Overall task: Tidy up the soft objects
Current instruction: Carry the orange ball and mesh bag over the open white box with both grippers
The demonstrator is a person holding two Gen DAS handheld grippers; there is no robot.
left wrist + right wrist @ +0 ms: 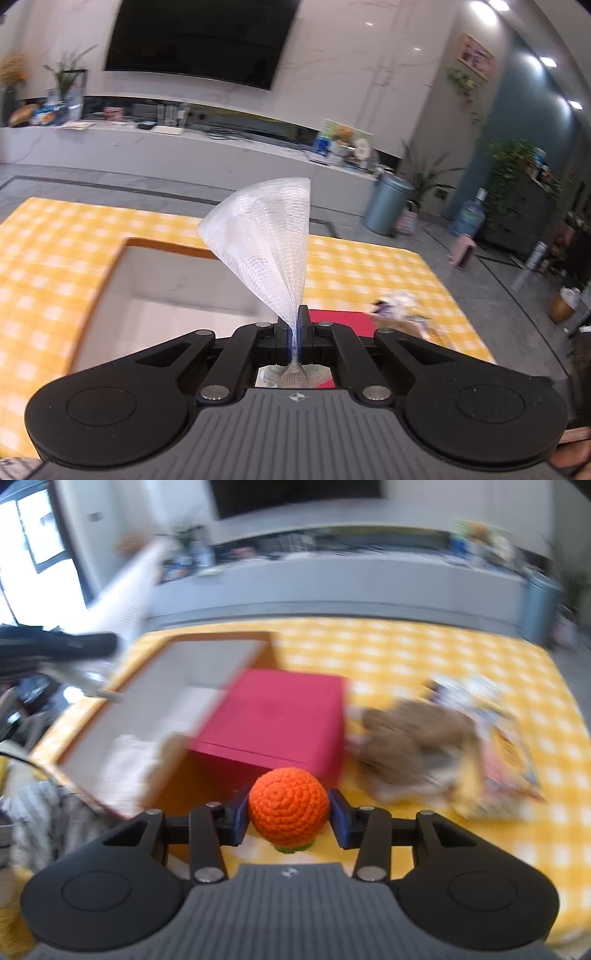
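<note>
A yellow-and-white checked cloth (406, 657) covers the surface. On it, toward the left side, sits a large open box (177, 686) with orange-brown edges and a pale inside; the left wrist view shows the same box (155, 280) from above. Touching the box's right side is a closed red box (280, 720), with a sliver of the red box (340, 321) also visible just past the left tool. To the right of the red box lies a blurred heap of soft items, among them a brown plush shape (410, 746) and a colourful printed bag (495, 760).

The right tool (288, 818) is clenched on a crocheted orange ball (288, 808), its blue pads pressing both sides, above the near edge of the surface in front of the red box. A bit of green shows under the ball.

The left tool (294, 332) is pinched tight on a white mesh net (266, 240), which fans upward from the closed jaws, held above the open box. In the right wrist view the net (129, 587) appears as a white blur at upper left.
</note>
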